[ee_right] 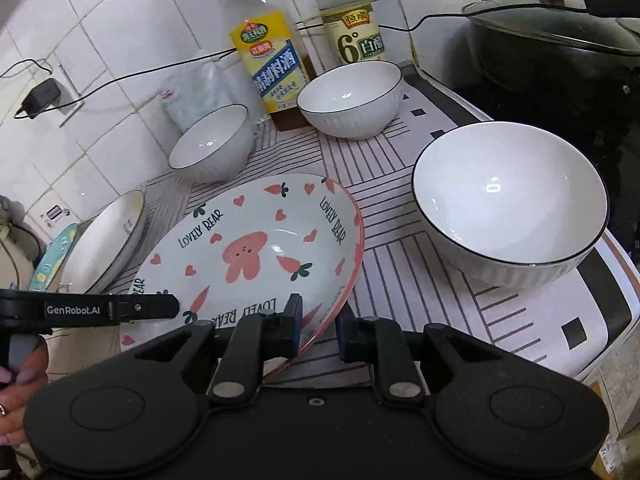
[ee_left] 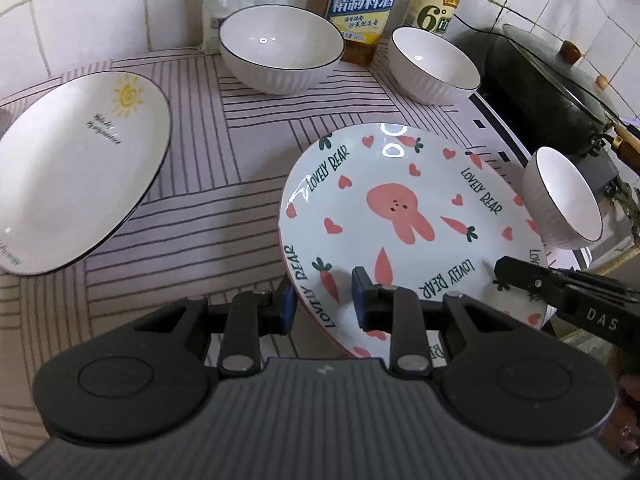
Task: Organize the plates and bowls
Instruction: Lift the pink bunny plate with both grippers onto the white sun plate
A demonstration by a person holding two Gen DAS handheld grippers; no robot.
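Observation:
A white plate with a pink rabbit and "LOVELY BEAR" lettering (ee_left: 400,216) (ee_right: 256,248) sits tilted on the striped mat. My left gripper (ee_left: 324,300) straddles its near-left rim, jaws open. My right gripper (ee_right: 318,328) straddles its near-right rim, jaws open; it also shows in the left wrist view (ee_left: 560,284). A white plate with a sun drawing (ee_left: 76,168) (ee_right: 108,240) lies to the left. Three white ribbed bowls stand around: a large one (ee_left: 280,48) (ee_right: 212,144), one at the back (ee_left: 432,64) (ee_right: 352,96), one at the right (ee_left: 564,200) (ee_right: 508,200).
Two bottles (ee_left: 364,4) (ee_right: 352,20) and a plastic bag (ee_right: 192,92) stand against the tiled wall. A black lidded wok (ee_left: 552,88) (ee_right: 560,48) sits on the stove at the right. A teal dish (ee_right: 52,256) lies at the far left. The mat's edge (ee_right: 592,344) is near right.

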